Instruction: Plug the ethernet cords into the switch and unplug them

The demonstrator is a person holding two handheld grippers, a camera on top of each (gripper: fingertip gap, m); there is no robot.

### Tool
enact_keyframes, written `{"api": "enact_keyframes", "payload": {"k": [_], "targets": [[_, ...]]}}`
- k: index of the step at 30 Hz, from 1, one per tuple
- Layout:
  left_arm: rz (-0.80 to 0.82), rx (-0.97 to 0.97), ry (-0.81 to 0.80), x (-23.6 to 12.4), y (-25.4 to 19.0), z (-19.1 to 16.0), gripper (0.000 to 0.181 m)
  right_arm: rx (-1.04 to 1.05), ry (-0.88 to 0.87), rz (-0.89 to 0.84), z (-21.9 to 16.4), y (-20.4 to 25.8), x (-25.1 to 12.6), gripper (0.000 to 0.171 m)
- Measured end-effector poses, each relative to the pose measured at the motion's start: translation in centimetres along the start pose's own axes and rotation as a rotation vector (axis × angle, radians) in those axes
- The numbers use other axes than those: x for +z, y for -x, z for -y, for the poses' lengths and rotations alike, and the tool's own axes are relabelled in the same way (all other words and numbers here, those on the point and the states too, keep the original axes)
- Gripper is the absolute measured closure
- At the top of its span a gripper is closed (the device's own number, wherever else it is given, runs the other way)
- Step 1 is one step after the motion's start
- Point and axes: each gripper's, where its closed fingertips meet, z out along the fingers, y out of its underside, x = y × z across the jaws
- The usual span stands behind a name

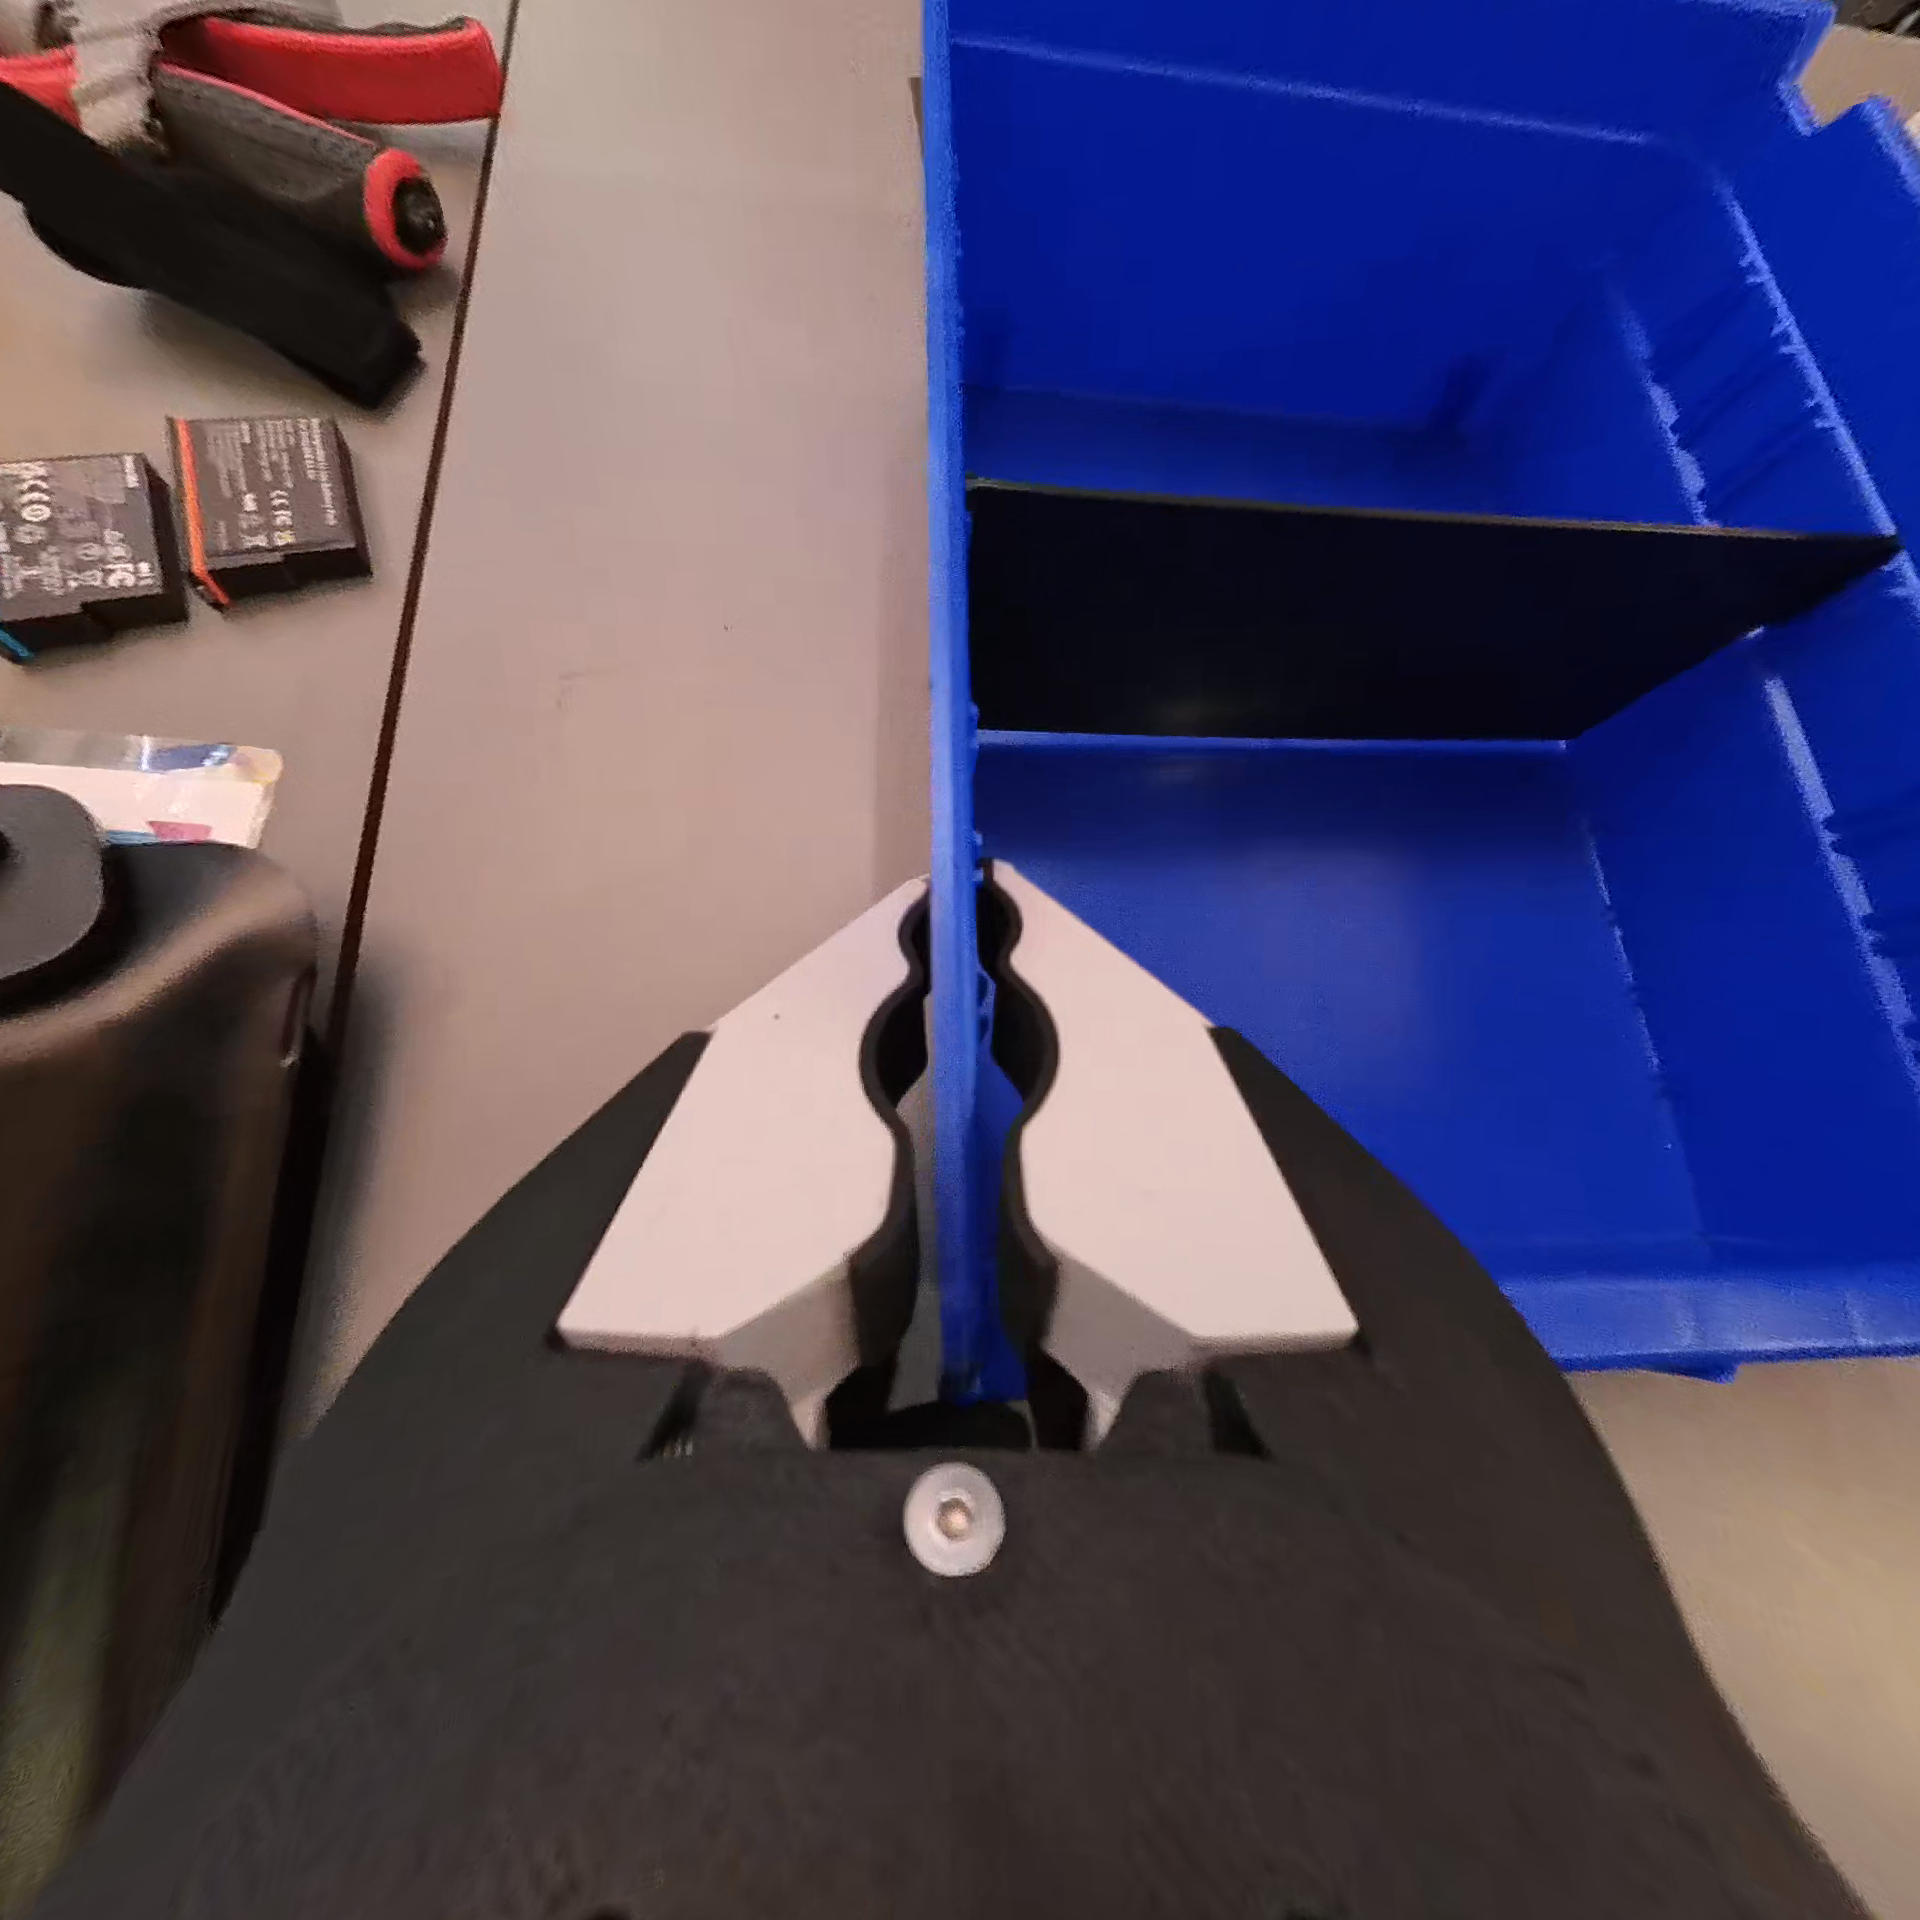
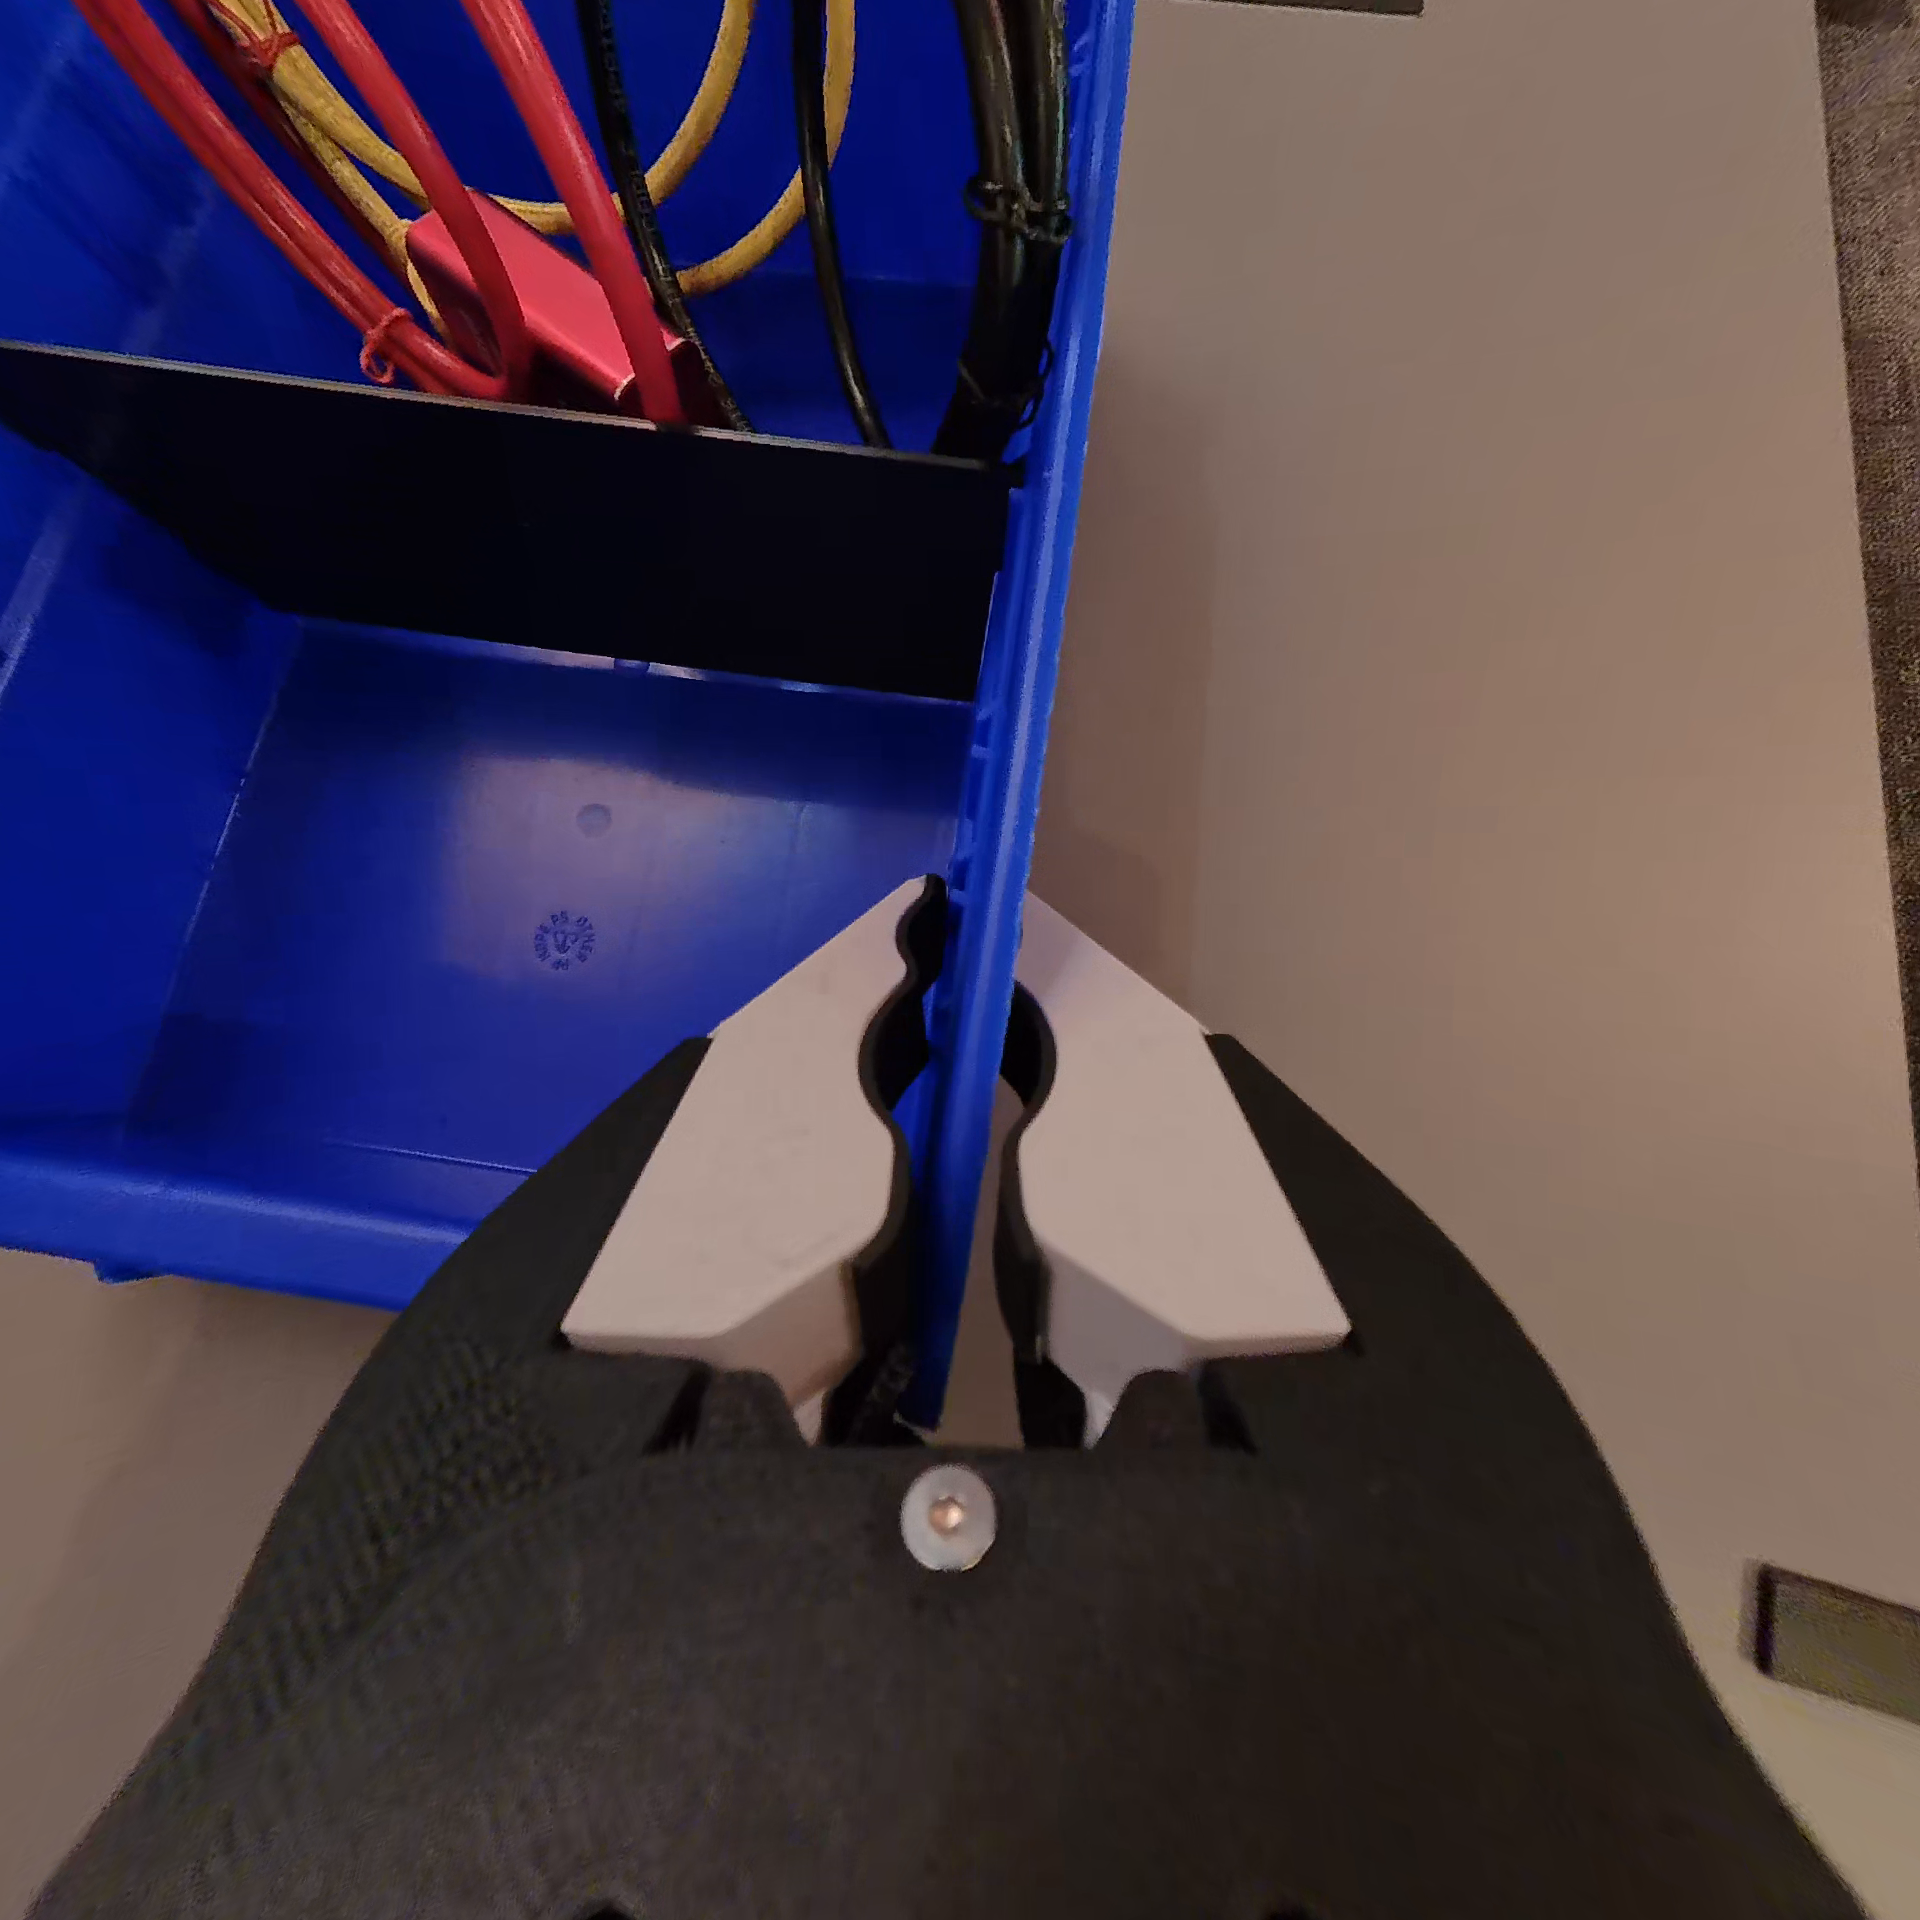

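Note:
A blue plastic bin (image 1: pixel 1299 987) with a black divider (image 1: pixel 1351 613) stands on the table. My left gripper (image 1: pixel 958 894) is shut on the bin's left wall (image 1: pixel 951 623), one finger outside and one inside. My right gripper (image 2: pixel 971 899) is shut on the right wall (image 2: pixel 1023 675) of the blue bin (image 2: pixel 468 883) the same way. In the right wrist view the far compartment holds red cords (image 2: pixel 312 208), a yellow cord (image 2: pixel 727 229), black cords (image 2: pixel 1018 156) and a red box (image 2: pixel 561 322). The near compartment is bare. No switch shows in either view.
Left of the bin lie two black battery packs (image 1: pixel 177 530), black and red hand tools (image 1: pixel 260 156) and a black object (image 1: pixel 125 1091) at the near left. A table seam (image 1: pixel 436 468) runs front to back. A dark flat item (image 2: pixel 1829 1652) lies at the near right. About 85 cm separates my left fingertips from my right. The black object (image 1: pixel 125 1091) sits 15 cm or so from the ends of my left fingers.

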Motion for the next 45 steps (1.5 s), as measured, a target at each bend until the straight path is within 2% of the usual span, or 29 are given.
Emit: {"api": "enact_keyframes", "payload": {"k": [8, 16, 22, 25, 27, 45], "targets": [[-0.058, -0.026, -0.055, -0.5, -0.2, 0.6, 0.178, 0.034, -0.011, 0.031, -0.3, 3.8, -0.3, 0.166], [-0.074, -0.061, -0.158, -3.6, 0.3, 2.7, 0.176, 0.021, -0.022, 0.117, -0.5, 11.8, -0.1, 0.162], [-0.107, -0.132, -0.296, -7.8, 0.6, 5.9, 0.176, -0.01, -0.042, 0.205, -0.1, 21.0, 0.5, 0.154], [-0.119, -0.134, -0.37, -10.3, 0.7, 7.9, 0.176, 0.021, -0.023, 0.292, 0.2, 26.7, 1.1, 0.14], [-0.131, -0.149, -0.413, -11.7, 0.8, 8.9, 0.176, -0.033, -0.023, 0.306, 0.5, 30.3, 1.6, 0.136], [-0.088, -0.214, -0.63, -20.0, 4.1, 12.7, 0.175, -0.06, -0.059, 0.642, 5.0, 60.2, 6.2, 0.095]]}}
